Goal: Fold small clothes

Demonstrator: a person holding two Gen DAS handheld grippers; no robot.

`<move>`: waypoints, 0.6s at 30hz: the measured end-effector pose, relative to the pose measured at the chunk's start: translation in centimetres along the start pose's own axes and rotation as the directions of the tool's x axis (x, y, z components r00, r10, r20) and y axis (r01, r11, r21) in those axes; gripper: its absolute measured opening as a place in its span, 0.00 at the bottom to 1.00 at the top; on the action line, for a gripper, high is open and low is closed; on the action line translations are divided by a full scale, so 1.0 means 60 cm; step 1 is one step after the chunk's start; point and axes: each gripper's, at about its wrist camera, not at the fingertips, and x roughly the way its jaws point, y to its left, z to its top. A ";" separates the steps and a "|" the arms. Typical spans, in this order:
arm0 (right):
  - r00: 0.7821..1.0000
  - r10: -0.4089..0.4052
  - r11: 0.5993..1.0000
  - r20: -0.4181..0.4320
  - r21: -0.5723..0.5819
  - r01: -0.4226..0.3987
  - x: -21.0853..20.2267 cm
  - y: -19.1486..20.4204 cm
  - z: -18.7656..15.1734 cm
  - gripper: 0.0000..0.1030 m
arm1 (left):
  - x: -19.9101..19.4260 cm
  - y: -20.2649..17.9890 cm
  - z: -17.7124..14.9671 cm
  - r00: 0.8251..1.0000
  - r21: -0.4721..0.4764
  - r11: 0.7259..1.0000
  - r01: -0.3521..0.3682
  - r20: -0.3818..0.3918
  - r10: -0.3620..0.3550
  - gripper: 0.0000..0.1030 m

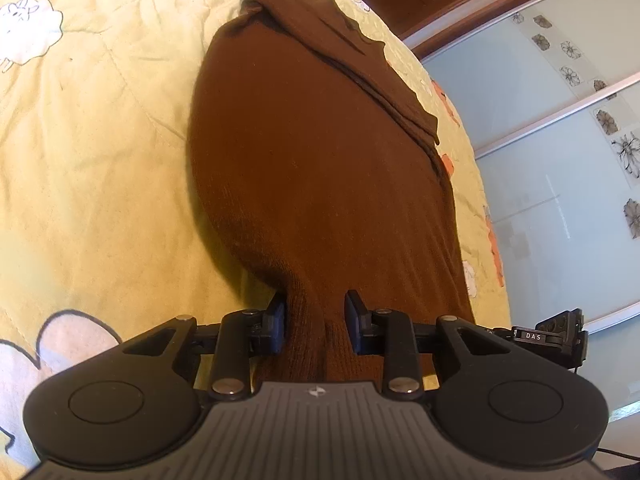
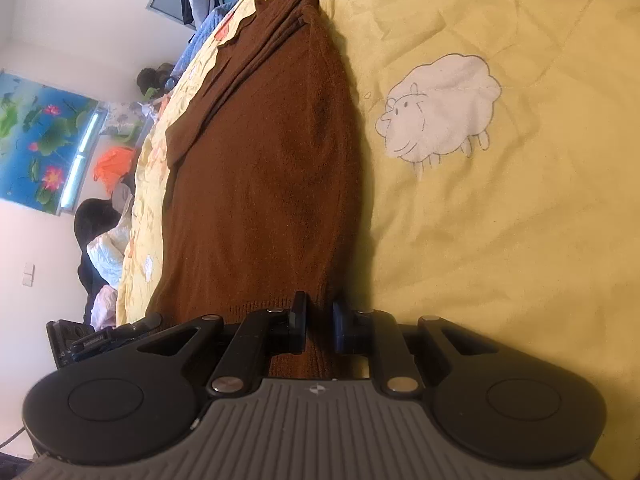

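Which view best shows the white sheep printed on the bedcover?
The right wrist view: one whole sheep, face and legs, lies sharp beside the brown sweater. The left wrist view shows only a distorted sheep near its left edge.

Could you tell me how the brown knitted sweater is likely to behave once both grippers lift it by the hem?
The brown knitted sweater will probably hang limp: it already bunches between the left gripper and the right gripper. Its folded-in sleeve may slide loose. The knit looks thick, so it should grip rather than slip.
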 end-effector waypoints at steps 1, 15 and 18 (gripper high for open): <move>1.000 -0.001 1.000 0.009 0.002 0.001 -0.003 0.001 0.001 0.28 | -0.001 0.005 0.003 1.000 -0.008 1.000 0.016 0.000 -0.016 0.29; 0.987 0.156 0.985 0.048 0.073 -0.160 0.057 -0.009 0.077 0.51 | 0.044 0.039 0.066 0.989 -0.076 0.986 0.146 0.020 -0.145 0.39; 0.989 0.150 0.988 -0.005 0.039 -0.149 0.048 -0.003 0.060 0.50 | 0.029 0.037 0.036 0.988 -0.025 0.987 0.157 -0.005 -0.157 0.39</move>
